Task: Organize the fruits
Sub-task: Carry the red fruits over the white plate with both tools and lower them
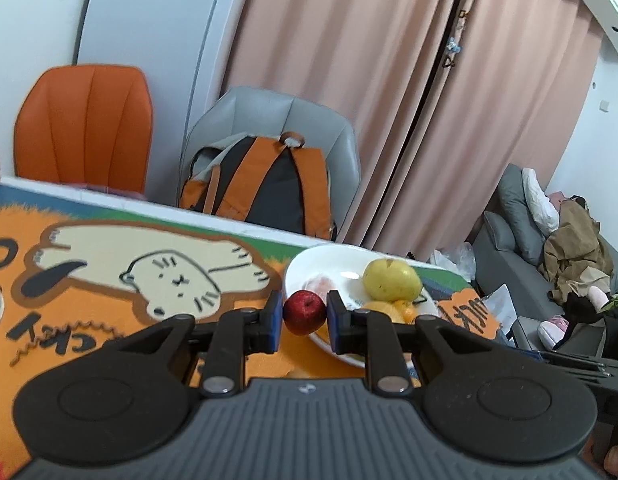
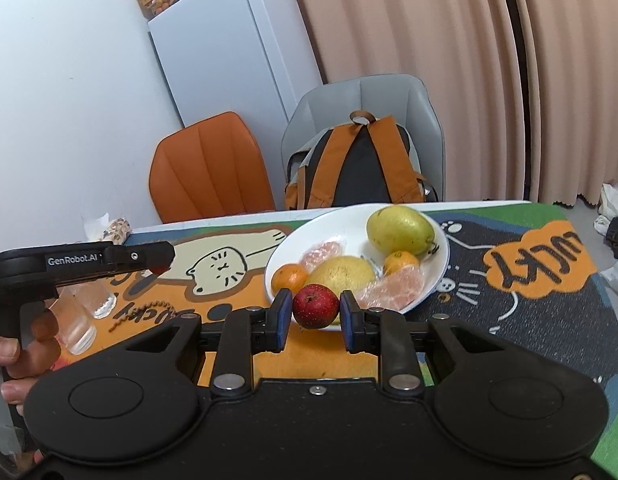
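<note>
My left gripper (image 1: 303,314) is shut on a small red fruit (image 1: 305,312), held above the near rim of a white plate (image 1: 299,266). The right gripper (image 2: 315,308) is shut on a second small red speckled fruit (image 2: 316,306), in front of the same plate (image 2: 349,236). On the plate lie a yellow-green pear (image 2: 399,230), a larger yellow fruit (image 2: 343,274), two oranges (image 2: 289,278) and pink pieces in clear wrap (image 2: 393,286). The left gripper (image 2: 163,258) shows side-on at the left of the right wrist view, held by a hand (image 2: 13,356).
The table wears an orange, green and black cartoon cat mat (image 2: 541,312). Two clear glasses (image 2: 99,300) stand at its left. Behind the table are an orange chair (image 2: 209,168) and a grey chair with an orange backpack (image 2: 361,164). A sofa (image 1: 521,256) stands on the right.
</note>
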`<action>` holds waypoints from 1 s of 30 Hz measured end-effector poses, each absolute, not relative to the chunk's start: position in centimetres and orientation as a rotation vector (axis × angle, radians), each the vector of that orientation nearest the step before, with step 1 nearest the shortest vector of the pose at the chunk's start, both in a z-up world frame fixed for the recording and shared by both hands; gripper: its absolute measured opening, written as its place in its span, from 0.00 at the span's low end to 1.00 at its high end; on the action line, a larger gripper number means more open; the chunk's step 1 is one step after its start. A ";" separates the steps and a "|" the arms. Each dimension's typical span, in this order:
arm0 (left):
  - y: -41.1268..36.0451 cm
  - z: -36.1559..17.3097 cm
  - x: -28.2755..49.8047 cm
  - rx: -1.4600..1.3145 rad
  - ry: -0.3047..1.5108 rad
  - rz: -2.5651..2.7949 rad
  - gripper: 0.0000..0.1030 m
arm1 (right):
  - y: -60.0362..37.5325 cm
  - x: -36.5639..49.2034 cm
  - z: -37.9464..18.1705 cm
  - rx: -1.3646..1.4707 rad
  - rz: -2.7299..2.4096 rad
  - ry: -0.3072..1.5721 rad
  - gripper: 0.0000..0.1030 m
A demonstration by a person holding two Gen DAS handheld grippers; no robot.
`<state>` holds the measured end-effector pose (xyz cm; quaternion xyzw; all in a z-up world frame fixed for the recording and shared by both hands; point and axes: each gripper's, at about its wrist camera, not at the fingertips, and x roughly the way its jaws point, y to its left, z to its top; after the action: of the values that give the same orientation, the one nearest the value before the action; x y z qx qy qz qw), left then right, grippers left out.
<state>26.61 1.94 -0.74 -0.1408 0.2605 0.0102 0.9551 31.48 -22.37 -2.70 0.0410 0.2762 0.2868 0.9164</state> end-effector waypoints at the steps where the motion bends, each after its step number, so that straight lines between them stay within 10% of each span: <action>1: 1.9 -0.6 26.8 -0.286 0.525 0.019 0.20 | -22.5 31.7 -2.6 0.085 0.584 0.567 0.23; 30: -1.5 -2.7 35.8 -0.239 0.577 -0.049 0.20 | -22.0 38.3 -2.2 0.044 0.540 0.524 0.23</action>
<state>35.78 -1.46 -2.67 -0.1176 0.2838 -0.0243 0.9513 38.35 -22.01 -2.23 0.0213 0.2556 0.2638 0.9299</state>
